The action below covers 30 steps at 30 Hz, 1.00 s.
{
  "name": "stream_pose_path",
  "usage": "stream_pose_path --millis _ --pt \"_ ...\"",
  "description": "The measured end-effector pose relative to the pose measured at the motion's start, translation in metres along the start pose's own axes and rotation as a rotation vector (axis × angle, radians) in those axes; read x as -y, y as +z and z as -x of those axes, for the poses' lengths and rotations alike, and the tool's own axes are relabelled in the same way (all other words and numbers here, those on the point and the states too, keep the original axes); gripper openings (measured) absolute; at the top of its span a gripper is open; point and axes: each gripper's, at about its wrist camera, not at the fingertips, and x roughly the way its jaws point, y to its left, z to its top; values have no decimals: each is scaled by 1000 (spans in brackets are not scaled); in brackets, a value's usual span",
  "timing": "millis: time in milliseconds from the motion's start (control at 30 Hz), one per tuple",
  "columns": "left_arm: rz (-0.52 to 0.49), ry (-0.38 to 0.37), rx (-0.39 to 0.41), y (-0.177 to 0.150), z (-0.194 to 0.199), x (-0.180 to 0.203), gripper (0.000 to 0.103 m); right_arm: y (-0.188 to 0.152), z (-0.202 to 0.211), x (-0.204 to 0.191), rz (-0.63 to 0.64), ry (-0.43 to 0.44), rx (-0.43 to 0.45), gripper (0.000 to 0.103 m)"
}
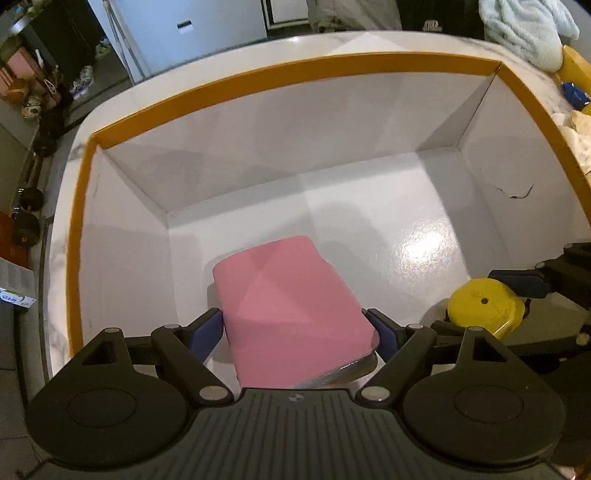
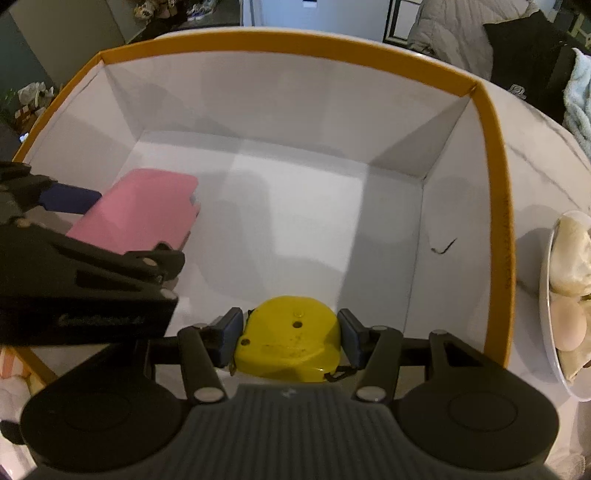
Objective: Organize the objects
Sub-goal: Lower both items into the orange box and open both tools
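A big white box with an orange rim (image 1: 258, 79) (image 2: 280, 42) sits on a marble table. My left gripper (image 1: 297, 328) is shut on a pink flat pack (image 1: 291, 306) and holds it inside the box near its left front; the pack also shows in the right wrist view (image 2: 140, 214). My right gripper (image 2: 290, 338) is shut on a yellow tape measure (image 2: 290, 343) inside the box at the front right; the tape measure also shows in the left wrist view (image 1: 480, 304). Whether either object rests on the box floor I cannot tell.
A white plate (image 2: 550, 332) with pale food stands right of the box. A light blue towel (image 1: 524, 29) lies at the far right. A small dark mark (image 2: 443, 246) is on the box's right wall. The box floor (image 2: 295, 206) is bare white.
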Motion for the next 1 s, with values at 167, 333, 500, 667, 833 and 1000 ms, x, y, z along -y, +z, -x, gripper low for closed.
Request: stream_pose_path --millis 167,333,500,667,833,1000 --pt "-1 1 -109 6 -12 0 97 0 0 -1 8 -11 -31 54" --pt "-3 3 -112 3 -13 2 97 3 -4 -4 27 -37 -44 53" --pt "11 -16 -105 0 -11 1 98 4 -5 -4 27 -40 -33 56" --pt "27 -22 -64 -1 -3 -1 98 2 0 -7 53 -52 -2 69" --pt "24 -21 -5 -2 14 -5 95 -2 17 -11 61 -35 60 74" --pt "43 -34 29 -2 35 -7 95 -4 31 -13 50 -35 86 75"
